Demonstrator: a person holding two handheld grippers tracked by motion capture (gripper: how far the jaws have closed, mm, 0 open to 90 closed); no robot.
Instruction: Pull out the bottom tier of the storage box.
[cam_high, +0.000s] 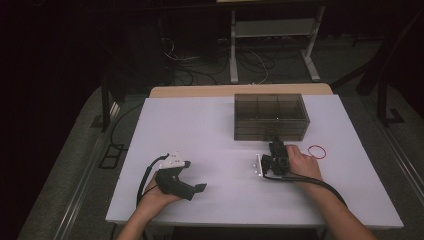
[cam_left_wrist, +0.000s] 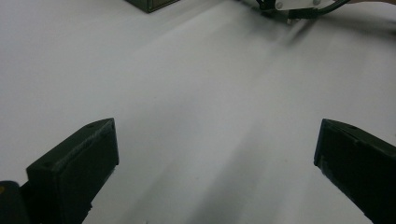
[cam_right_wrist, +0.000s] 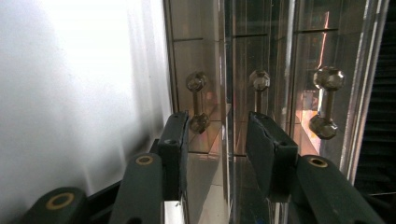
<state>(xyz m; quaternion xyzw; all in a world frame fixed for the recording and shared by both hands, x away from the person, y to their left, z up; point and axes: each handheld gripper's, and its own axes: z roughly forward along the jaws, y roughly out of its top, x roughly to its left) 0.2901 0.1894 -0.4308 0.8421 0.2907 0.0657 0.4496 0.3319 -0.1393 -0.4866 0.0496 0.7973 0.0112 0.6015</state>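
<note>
A: From the high view, what is on the desk (cam_high: 200, 125)?

B: A smoky clear drawer box (cam_high: 270, 116) sits at the far middle-right. The right tongs (cam_high: 276, 148) point at its front face, tipped on their side, with the right hand (cam_high: 303, 162) wrapped round the grip. A red rubber band (cam_high: 318, 151) lies flat just beside that hand, to its right. The left tongs (cam_high: 200, 188) rest low on the near left of the desk, well apart from the box, held by the left hand (cam_high: 155, 195).

A: And the left gripper view?

B: The left tongs (cam_left_wrist: 217, 154) are spread wide with nothing but bare white desk between the two black jaws. A corner of the box (cam_left_wrist: 152, 3) shows at the top edge, and the other tongs (cam_left_wrist: 299, 7) at the top right.

A: The right gripper view?

B: The right tongs (cam_right_wrist: 219, 135) are right up against the box front (cam_right_wrist: 280, 56), turned sideways. The jaws stand partly apart, a moderate gap, with a small dumbbell-shaped drawer knob (cam_right_wrist: 198, 100) just beside one jaw tip. I cannot tell whether they touch it; they do not clamp it.
</note>
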